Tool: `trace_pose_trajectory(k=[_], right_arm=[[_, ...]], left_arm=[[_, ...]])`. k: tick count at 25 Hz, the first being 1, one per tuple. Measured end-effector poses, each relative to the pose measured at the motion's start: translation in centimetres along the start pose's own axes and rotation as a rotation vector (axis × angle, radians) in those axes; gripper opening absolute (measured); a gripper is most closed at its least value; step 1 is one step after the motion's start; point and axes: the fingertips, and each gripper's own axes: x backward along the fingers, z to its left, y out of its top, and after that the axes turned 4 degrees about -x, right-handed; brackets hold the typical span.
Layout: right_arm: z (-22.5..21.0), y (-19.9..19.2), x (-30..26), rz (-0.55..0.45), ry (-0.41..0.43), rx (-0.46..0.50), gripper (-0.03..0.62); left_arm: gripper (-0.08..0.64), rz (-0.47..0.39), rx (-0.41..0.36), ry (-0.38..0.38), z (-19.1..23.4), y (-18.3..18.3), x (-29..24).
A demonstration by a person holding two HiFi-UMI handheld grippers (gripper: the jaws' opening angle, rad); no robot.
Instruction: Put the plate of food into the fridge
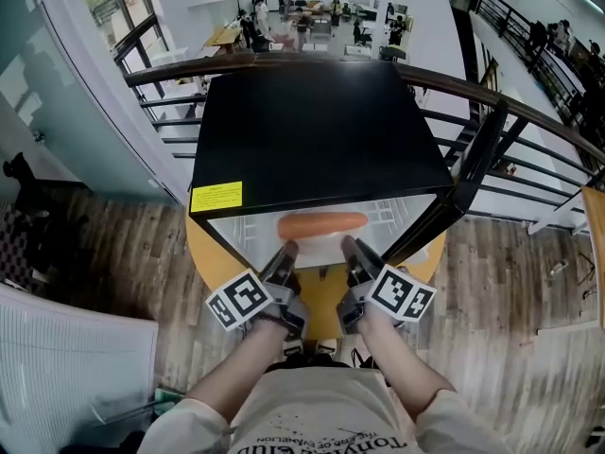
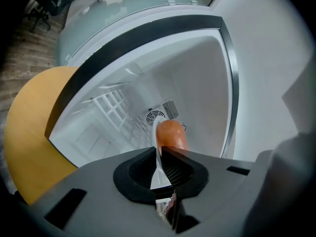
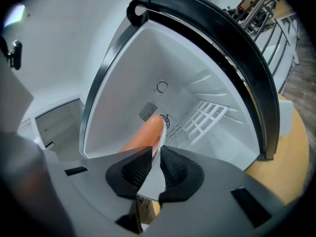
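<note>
We hold the white plate [image 3: 154,177] at the mouth of the open fridge [image 1: 321,130]. The left gripper [image 1: 286,251] and right gripper [image 1: 348,246] each pinch its rim (opposite sides), and a sausage [image 1: 321,223] lies on it.

From your head, the flat black top of the small fridge [image 1: 321,130] covers nearly all of its white inside; you get only a strip at the open front. The white plate [image 2: 159,174] shows merely as a thin edge pinched between the ribbed pads of your left gripper [image 2: 159,150], and the same in your right gripper [image 3: 155,150]; its face and outline stay hidden. The long orange sausage [image 2: 170,134] is cut off at its near end by the grey gripper bodies. The round yellow table [image 2: 29,132] lies mostly under the fridge. The print on the yellow label [image 1: 216,197] is too small to read, as are the distant people [image 1: 302,17].
</note>
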Motion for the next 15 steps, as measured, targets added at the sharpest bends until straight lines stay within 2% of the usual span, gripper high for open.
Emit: trace_pose_trajectory(k=[15], right_arm=[[-2.2, 1.6, -5.4, 0.003, -0.058, 0.024, 0.067]], left_arm=[[0.046, -0.024, 0.020, 0.057, 2.8, 2.3, -4.8]])
